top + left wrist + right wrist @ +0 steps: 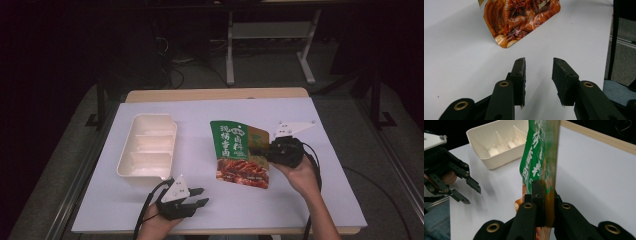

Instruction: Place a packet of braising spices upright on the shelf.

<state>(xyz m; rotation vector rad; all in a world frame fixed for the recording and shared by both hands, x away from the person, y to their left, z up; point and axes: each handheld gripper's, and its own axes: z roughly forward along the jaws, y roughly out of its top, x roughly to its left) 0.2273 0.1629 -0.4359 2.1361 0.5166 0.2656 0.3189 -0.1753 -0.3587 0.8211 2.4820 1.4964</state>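
High view: right gripper (263,150) clamped on the pouch (240,152), pinching its right edge and holding it tilted over the white table (310,200), well right of the tray (147,147). Left gripper (197,196) parked near the front edge, jaws spread, holding nothing, pointed toward the pouch. Right gripper view: pouch (541,157) seen edge-on, standing upright between the closed jaws, grip low on the side seam; tray (499,142) beyond it and the left gripper (470,191) off to the side. Left gripper view: lower corner of the pouch (519,20) ahead of the open jaws, a bare stretch of table between. Step in hand, by the look of it: carrying the pouch toward the tray, or passing it for a two-handed hold. Best done by keeping the pinch firm on the seam, moving slowly so the limp bag does not swing, bringing the left jaws in square to the free lower corner, closing only once the edge sits fully between the pads.
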